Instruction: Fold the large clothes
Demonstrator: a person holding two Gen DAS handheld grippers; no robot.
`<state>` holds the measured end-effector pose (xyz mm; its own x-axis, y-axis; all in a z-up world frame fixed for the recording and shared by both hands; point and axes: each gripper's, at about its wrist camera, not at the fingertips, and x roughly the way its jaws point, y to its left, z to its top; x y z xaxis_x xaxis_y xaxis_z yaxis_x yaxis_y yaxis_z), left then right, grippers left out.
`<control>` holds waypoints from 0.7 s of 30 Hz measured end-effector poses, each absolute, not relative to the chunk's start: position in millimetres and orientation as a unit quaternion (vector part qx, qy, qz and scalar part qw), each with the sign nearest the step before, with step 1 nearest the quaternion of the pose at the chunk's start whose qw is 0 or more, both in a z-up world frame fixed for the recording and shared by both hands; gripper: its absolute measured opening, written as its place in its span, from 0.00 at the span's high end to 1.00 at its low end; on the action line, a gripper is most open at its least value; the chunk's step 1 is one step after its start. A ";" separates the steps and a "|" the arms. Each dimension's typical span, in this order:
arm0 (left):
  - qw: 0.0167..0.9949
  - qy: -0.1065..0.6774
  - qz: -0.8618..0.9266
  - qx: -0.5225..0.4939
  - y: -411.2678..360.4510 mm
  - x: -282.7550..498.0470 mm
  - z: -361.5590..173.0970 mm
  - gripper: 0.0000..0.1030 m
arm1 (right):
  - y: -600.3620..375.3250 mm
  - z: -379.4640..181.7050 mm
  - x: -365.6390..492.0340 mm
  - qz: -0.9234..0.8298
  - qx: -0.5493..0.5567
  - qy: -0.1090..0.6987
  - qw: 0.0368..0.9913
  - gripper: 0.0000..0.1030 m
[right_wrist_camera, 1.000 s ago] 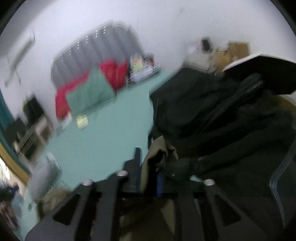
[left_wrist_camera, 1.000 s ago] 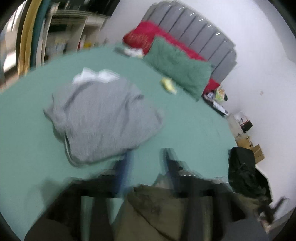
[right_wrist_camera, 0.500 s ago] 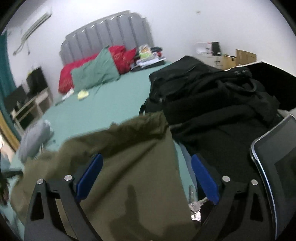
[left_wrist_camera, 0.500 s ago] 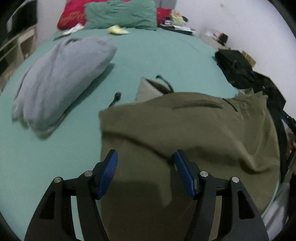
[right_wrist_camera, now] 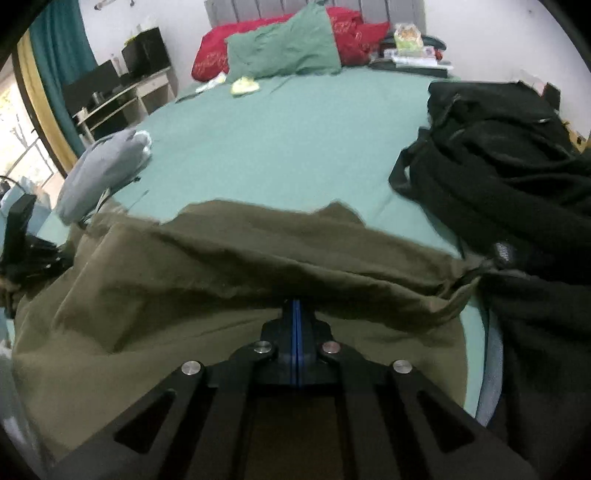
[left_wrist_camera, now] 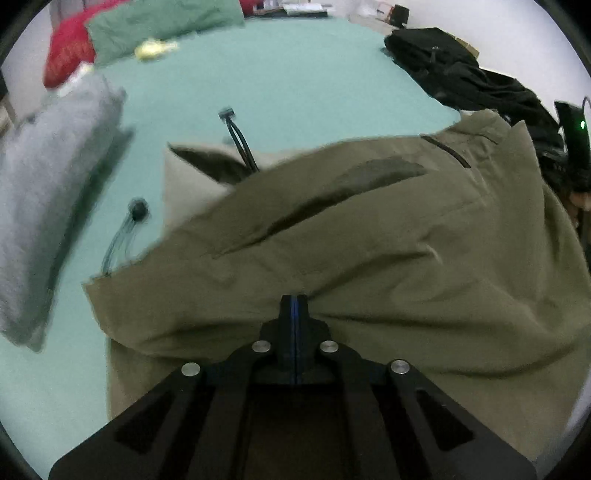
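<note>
**Both grippers clamped on the olive jacket**

Two sets of jaws pressed together, each pinching a fold of cloth at its tips. Left gripper (left_wrist_camera: 293, 301) closed on the near edge of the olive jacket (left_wrist_camera: 369, 240), blue pads showing only as a thin line between the black fingers, fabric bunched and creased right where the tips meet. Right gripper (right_wrist_camera: 296, 306) closed the same way on the olive jacket (right_wrist_camera: 221, 266), a rumpled ridge of cloth lifted over the fingertips.

Spread across the near part of the green bed sheet (left_wrist_camera: 295, 74), filling most of the lower half of both views, with a dark zip pocket slanting over the upper side and a paler lining turned out at the far left corner. Two black drawcords (left_wrist_camera: 240, 140) trailing out from that corner onto the sheet, one ending in a round toggle.

Folded grey sweater (left_wrist_camera: 48, 192) lying on the sheet to the left of the jacket, close but apart from it, blurred in the left view; seen again as a grey bundle near the bed's left edge in the right view (right_wrist_camera: 107, 166). Heap of black clothes (right_wrist_camera: 509, 177) piled on the right side of the bed, touching the jacket's right edge. Green pillow (right_wrist_camera: 284, 51) and red pillow (right_wrist_camera: 214, 55) propped at the far end against a grey headboard (right_wrist_camera: 258, 7), a small yellow thing (right_wrist_camera: 244, 85) on the sheet just before them
</note>
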<state>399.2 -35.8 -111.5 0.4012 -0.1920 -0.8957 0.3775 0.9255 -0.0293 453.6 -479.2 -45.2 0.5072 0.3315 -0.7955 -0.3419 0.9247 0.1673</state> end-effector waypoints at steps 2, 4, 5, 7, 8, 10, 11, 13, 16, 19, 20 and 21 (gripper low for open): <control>0.863 0.482 -0.126 0.081 -28.3 399.4 -91.3 1.00 | -487.0 -35.3 455.6 0.164 0.005 0.439 0.884 1.00; 0.880 0.460 -0.113 0.038 -15.4 409.4 -70.8 1.00 | -496.0 -27.0 456.3 0.140 0.018 0.424 0.895 1.00; 0.883 0.457 -0.105 0.026 -10.3 416.6 -64.8 1.00 | -497.1 -23.5 459.0 0.133 0.022 0.421 0.897 1.00; 0.880 0.464 -0.105 0.014 -4.7 429.3 -62.4 1.00 | -500.3 -17.3 468.5 0.130 0.035 0.418 0.899 1.00; 0.869 0.480 -0.120 -0.004 -2.5 436.6 -64.2 1.00 | -500.8 -12.9 470.6 0.136 0.043 0.415 0.899 0.99; 0.853 0.497 -0.153 -0.041 1.3 442.5 -65.0 1.00 | -497.7 0.2 468.0 0.173 0.057 0.403 0.897 0.98; 0.851 0.495 -0.169 -0.041 3.3 439.4 -63.4 0.98 | -490.5 7.6 464.5 0.196 0.049 0.395 0.896 0.85; 0.849 0.493 -0.191 -0.023 3.9 431.5 -63.2 0.74 | -474.7 18.0 453.7 0.245 0.013 0.377 0.893 0.19; 0.838 0.492 -0.234 -0.004 -1.9 418.7 -70.1 0.37 | -444.0 19.4 438.5 0.315 -0.049 0.390 0.864 0.00; 0.820 0.510 -0.257 0.038 -24.4 419.7 -86.0 0.36 | -415.9 10.3 435.9 0.328 -0.118 0.410 0.843 0.00; 0.810 0.521 -0.263 0.052 -33.6 420.5 -93.1 0.36 | -410.6 6.3 436.5 0.338 -0.129 0.416 0.834 0.00; 0.798 0.536 -0.267 0.066 -43.4 422.4 -102.9 0.36 | -402.4 -0.1 434.9 0.344 -0.149 0.422 0.826 0.01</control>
<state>422.4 -43.4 -102.9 0.2837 -0.3552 -0.8907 0.4962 0.8492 -0.1806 434.9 -402.4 -0.1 0.4074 0.4424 -0.7989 -0.6931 0.7195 0.0449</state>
